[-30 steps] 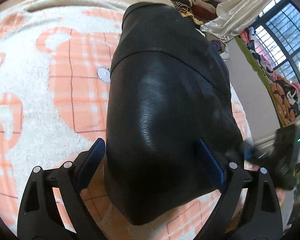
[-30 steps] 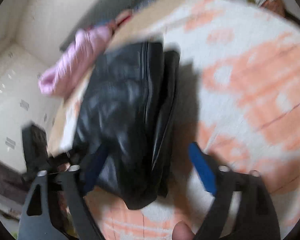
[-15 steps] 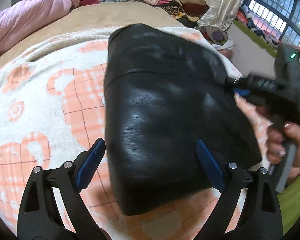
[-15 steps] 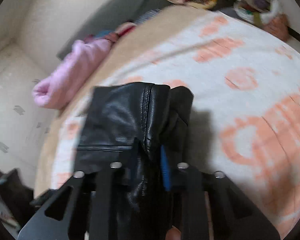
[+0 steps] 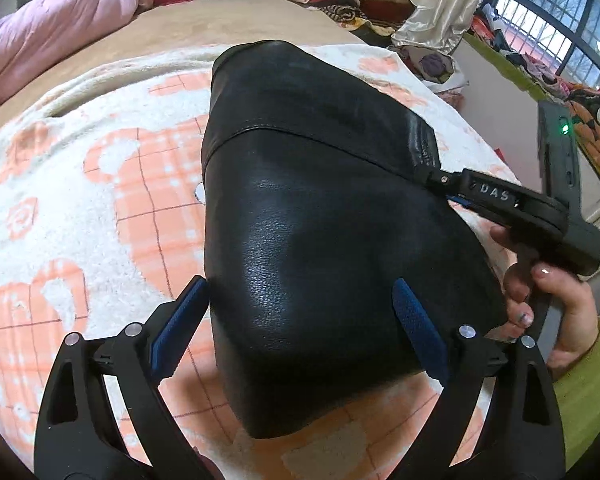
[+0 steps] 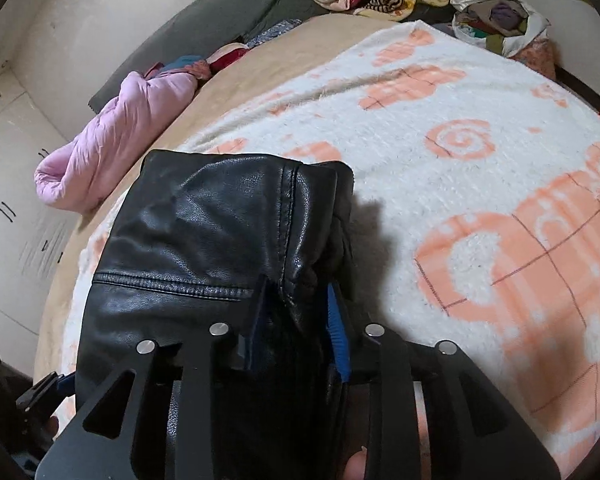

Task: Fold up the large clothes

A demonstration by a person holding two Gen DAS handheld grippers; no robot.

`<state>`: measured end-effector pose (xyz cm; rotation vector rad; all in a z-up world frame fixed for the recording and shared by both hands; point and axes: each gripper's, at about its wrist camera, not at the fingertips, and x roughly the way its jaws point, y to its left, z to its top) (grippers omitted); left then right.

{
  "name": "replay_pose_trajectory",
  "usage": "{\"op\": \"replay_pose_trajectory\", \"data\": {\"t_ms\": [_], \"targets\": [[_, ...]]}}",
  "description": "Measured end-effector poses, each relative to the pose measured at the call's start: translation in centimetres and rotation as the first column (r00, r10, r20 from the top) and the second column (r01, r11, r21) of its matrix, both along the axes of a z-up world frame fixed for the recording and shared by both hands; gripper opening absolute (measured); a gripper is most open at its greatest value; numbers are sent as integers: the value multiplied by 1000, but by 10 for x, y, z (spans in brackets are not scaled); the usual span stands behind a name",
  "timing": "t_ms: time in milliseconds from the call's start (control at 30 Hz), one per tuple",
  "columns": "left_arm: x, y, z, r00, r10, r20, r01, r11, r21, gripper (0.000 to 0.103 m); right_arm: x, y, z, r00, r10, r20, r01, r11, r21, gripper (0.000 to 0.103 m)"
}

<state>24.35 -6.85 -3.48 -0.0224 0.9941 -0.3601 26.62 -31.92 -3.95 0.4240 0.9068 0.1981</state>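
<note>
Spread over the bed, a white-and-orange fleece blanket [image 5: 100, 208] is carrying the folded black leather jacket [image 5: 320, 220]. The right gripper [image 6: 296, 316] is easing its jaws apart around the jacket's side edge; the left gripper [image 5: 300, 320] is hovering wide apart, straddling the near end.

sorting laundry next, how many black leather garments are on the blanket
1: the black leather garment lies folded mid-blanket, its side edge between the right gripper pads. More could hide beneath.

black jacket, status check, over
Left gripper open, straddling black leather jacket. Right gripper opening, jacket's edge fold between its jaws. Nothing blocking on the blanket.
</note>
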Motion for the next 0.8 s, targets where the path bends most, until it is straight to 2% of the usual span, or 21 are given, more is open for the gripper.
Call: {"op": "replay_pose_trajectory", "data": {"t_ms": [33,267,467,500,600,700,767,800], "targets": [[0,0,0,1000,4,-3,-4,1000,-4,86,-2,2,3,1000,-3,9,3,1000,-19,35],[0,2,3,1000,17,-11,-18,999,-27,86,-29,3,23,997,1,77,5,996,-83,38],[-3,7,4,1000,24,-10,-24,998,-52,86,-64,-3,50,981,16,195,-4,998,-65,42],[-5,8,6,1000,29,-7,-29,998,-61,86,-72,-3,54,977,28,212,-14,998,-69,41],[-13,16,15,998,53,28,-50,994,-100,86,-88,3,62,967,90,239,-72,994,-83,27],[-18,24,26,995,74,62,-66,990,-124,85,-105,13,67,953,140,268,-119,988,-93,26],[-22,28,32,993,83,83,-72,989,-131,77,-112,20,67,948,167,270,-145,984,-100,26],[-23,29,34,993,82,90,-69,988,-139,63,-115,23,67,946,178,269,-154,982,-107,26]]}}
